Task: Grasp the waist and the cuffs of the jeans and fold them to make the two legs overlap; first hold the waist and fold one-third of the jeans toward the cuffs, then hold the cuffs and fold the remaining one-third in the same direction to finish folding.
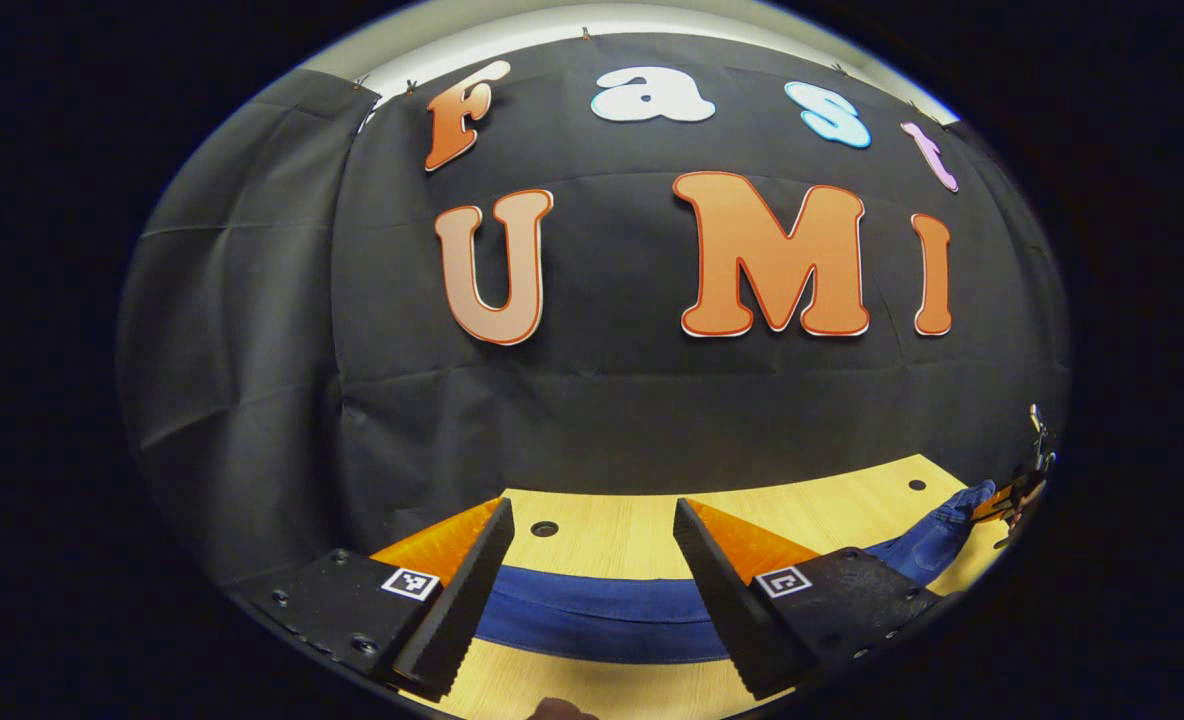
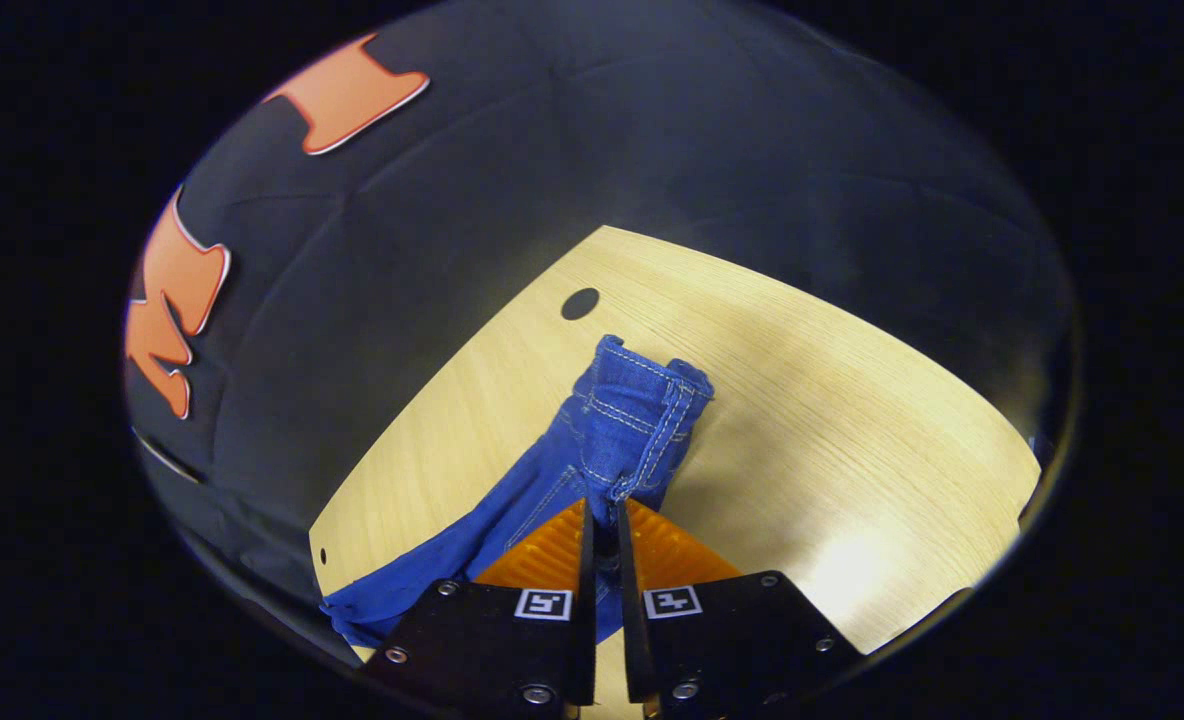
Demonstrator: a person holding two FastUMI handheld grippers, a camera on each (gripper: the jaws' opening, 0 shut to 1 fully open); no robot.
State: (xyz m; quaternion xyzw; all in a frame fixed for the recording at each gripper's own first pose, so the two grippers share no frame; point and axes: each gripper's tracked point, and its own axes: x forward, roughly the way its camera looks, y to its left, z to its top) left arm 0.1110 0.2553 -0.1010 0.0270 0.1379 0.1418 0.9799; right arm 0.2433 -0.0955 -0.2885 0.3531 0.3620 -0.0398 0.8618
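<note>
Jeans (image 2: pixel 612 430): blue denim with pale contrast stitching, laid on a light wooden table (image 2: pixel 852 420) whose grain runs in fine parallel lines. In the right gripper view the waist end is seen bunched and lifted, its thick double-stitched band standing up from the tabletop; the rest of the cloth trails down and to the left toward the table edge. The right gripper (image 2: pixel 602 520) is closed on this waist fabric, the denim pinched between its two narrow fingers, which are backed by ribbed orange wedges and black blocks carrying small square markers. A round dark hole (image 2: pixel 580 303) is noted in the tabletop just beyond the waist.

In the left gripper view the left gripper (image 1: pixel 592 555) is held wide apart, nothing between its black serrated pads (image 1: pixel 452 610). A smooth, flat band of denim is seen lying across the table behind and between the fingers, curving off to the far right. Another hole (image 1: pixel 544 528) is noted in the table near the left finger.
</note>
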